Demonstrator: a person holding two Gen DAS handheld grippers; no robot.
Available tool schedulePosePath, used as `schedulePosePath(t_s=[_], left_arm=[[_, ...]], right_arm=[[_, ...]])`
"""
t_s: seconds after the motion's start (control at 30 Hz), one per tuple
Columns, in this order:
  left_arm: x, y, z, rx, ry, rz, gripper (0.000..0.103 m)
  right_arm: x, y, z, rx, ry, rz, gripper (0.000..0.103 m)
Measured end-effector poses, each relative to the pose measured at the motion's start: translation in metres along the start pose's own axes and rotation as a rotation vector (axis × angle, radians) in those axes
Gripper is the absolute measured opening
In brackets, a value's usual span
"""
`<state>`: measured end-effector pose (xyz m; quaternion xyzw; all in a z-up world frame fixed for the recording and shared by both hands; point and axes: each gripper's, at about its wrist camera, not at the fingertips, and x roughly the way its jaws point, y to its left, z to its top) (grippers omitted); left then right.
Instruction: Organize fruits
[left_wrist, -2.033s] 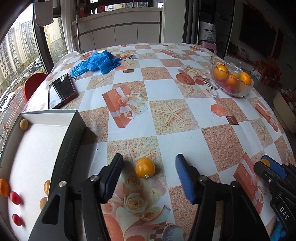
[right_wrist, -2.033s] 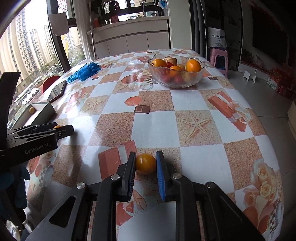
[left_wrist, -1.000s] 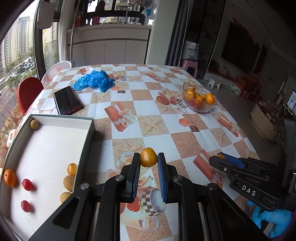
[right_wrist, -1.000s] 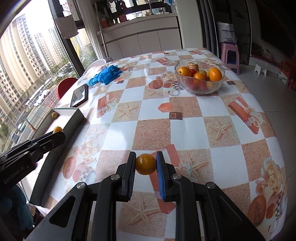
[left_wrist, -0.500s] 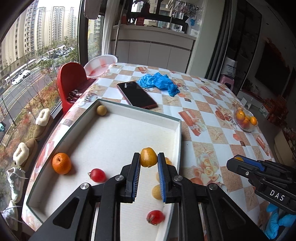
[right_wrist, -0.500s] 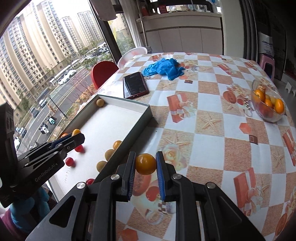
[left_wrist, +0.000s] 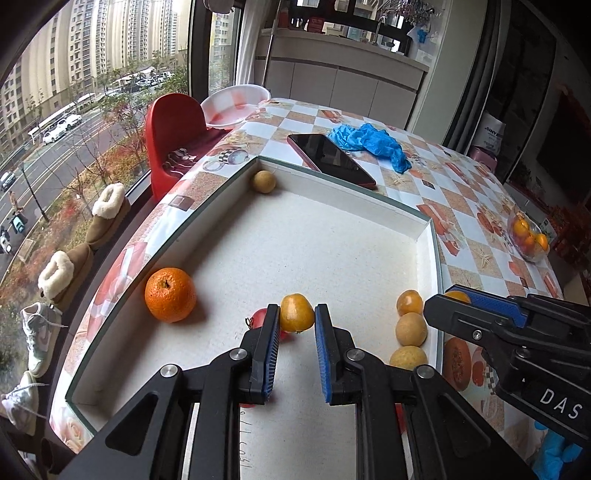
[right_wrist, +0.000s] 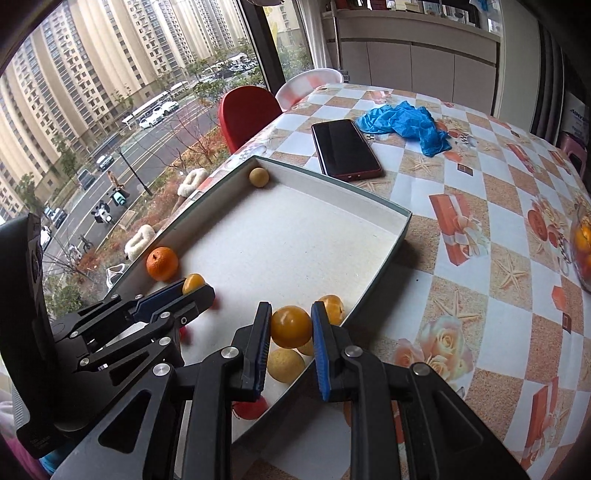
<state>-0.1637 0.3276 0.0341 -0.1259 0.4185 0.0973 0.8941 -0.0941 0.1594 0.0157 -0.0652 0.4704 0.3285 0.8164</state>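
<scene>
Left gripper (left_wrist: 295, 325): clenched on a small orange fruit (left_wrist: 296, 312), held over the white floor of the tray (left_wrist: 427, 236), towards its near end
Right gripper (right_wrist: 289, 328): clenched on a yellow-orange fruit (right_wrist: 291, 326), held above the tray's right-hand wall, over the row of fruit lying there
Red fruit (left_wrist: 258, 319): just beside the left gripper's left finger, mostly hidden behind it
Row along the right wall: an orange-yellow fruit (left_wrist: 409, 302), then two paler yellow fruits (left_wrist: 410, 329) nearer, all close together inside the tray
Mandarin (left_wrist: 170, 294): the biggest fruit, resting against the tray's left wall, apart from the rest
Pale fruit (left_wrist: 264, 181): alone in the tray's far left corner
Phone (left_wrist: 330, 158): dark screen up, lying on the checked tablecloth (right_wrist: 498, 236), just beyond the tray's far wall
Blue gloves (left_wrist: 369, 142): crumpled heap just past the phone
Glass bowl (left_wrist: 528, 236): far right of the table, well apart from the tray, holding more orange fruit
Red chair (left_wrist: 173, 129): by the window, beyond the table's left edge
</scene>
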Motion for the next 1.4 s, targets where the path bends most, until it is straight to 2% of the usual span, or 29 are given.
schedulePosePath(t_s=[0.17, 0.27, 0.3, 0.37, 0.4, 0.43, 0.47, 0.53, 0.6, 0.63, 0.67, 0.77, 1.0, 1.13, 1.4], left_arm=[[0.002, -0.001, -0.001, 0.016, -0.002, 0.004, 0.020], [0.001, -0.002, -0.002, 0.016, -0.003, -0.003, 0.022], [0.000, -0.001, -0.002, 0.011, -0.007, 0.010, 0.026], [-0.001, 0.005, -0.002, -0.014, -0.014, 0.053, 0.050], [-0.001, 0.009, -0.002, -0.036, -0.020, 0.077, 0.072], [-0.003, 0.015, -0.002, -0.059, -0.035, 0.080, 0.083], [-0.006, 0.019, -0.002, -0.079, -0.048, 0.066, 0.085], [-0.008, 0.020, -0.002, -0.086, -0.045, 0.037, 0.085], [-0.009, 0.017, -0.003, -0.068, -0.044, 0.044, 0.085], [-0.010, 0.015, -0.003, -0.057, -0.043, 0.051, 0.098], [-0.011, 0.014, -0.004, -0.050, -0.046, 0.060, 0.103], [-0.013, 0.008, -0.005, -0.018, -0.037, 0.080, 0.103], [-0.011, 0.000, -0.008, 0.035, 0.024, 0.150, 0.103], [-0.011, -0.003, -0.011, 0.062, 0.031, 0.189, 0.103], [-0.013, -0.002, -0.014, 0.060, 0.037, 0.188, 0.103]], right_arm=[[0.017, 0.003, 0.003, -0.013, 0.055, 0.018, 0.026], [0.018, 0.006, 0.004, -0.030, 0.058, -0.015, 0.040], [0.016, 0.005, 0.005, -0.032, 0.052, -0.032, 0.045], [0.011, -0.001, 0.005, -0.015, 0.041, -0.035, 0.048], [0.008, -0.006, 0.006, 0.000, 0.038, -0.032, 0.059], [0.006, -0.009, 0.008, 0.011, 0.033, -0.034, 0.066], [0.003, -0.011, 0.008, 0.017, 0.025, -0.037, 0.077], [-0.003, -0.013, 0.009, 0.014, 0.011, -0.045, 0.079], [-0.007, -0.013, 0.010, 0.010, 0.014, -0.056, 0.082], [-0.009, -0.012, 0.010, 0.007, 0.013, -0.059, 0.083], [-0.011, -0.012, 0.010, 0.003, 0.013, -0.063, 0.088], [-0.014, -0.012, 0.008, -0.010, 0.020, -0.073, 0.103], [-0.018, -0.002, 0.003, -0.079, 0.030, -0.117, 0.103], [-0.019, 0.004, 0.001, -0.115, 0.032, -0.125, 0.103], [-0.023, 0.009, -0.004, -0.152, 0.031, -0.129, 0.103]])
